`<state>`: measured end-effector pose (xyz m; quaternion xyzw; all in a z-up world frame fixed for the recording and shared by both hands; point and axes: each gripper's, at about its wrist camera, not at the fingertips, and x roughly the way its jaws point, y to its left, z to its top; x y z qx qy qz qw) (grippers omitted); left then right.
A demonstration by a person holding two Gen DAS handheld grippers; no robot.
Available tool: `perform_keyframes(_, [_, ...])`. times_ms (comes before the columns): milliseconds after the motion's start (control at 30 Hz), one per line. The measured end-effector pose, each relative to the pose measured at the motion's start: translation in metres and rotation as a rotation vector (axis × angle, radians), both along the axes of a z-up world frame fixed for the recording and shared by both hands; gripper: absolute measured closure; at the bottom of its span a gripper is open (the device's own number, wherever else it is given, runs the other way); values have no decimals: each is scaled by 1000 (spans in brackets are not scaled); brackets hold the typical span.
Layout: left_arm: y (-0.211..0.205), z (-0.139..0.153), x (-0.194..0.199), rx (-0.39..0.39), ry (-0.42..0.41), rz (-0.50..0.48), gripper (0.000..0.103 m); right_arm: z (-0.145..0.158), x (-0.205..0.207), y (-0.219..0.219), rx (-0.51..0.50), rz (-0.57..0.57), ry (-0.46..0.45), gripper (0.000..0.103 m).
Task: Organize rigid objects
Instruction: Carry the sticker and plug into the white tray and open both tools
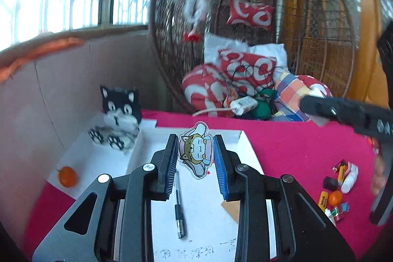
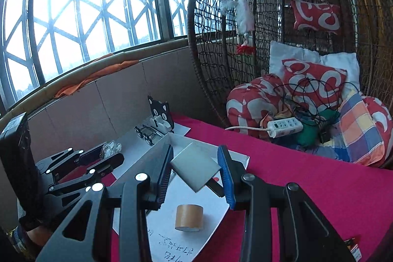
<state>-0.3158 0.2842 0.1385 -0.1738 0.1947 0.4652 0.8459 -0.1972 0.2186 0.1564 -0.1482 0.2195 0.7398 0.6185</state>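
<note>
A cartoon cat standee (image 1: 195,152) is gripped in the left claw (image 1: 196,158) and a grey card (image 2: 195,167) in the right claw (image 2: 196,171), both carried above the white tray (image 1: 235,136). Small items (image 1: 337,190) remain scattered on the counter (image 1: 294,151); sorting is judged partly done.

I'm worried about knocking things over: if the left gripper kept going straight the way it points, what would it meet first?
Probably the far rim of the white tray just beyond the cartoon cat sticker the left gripper holds. The black cat figure sits off to the left of that line. Depth is uncertain.
</note>
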Motion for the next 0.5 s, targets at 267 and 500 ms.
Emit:
perform_keyframes(267, [52,-45,16,-224,-33,21,75,-59,-14,58,-143,-23,-25,66])
perform_keyframes(500, [45,-71,27,-237,7,42,75,-109,-7,76,-259,-60,19,66])
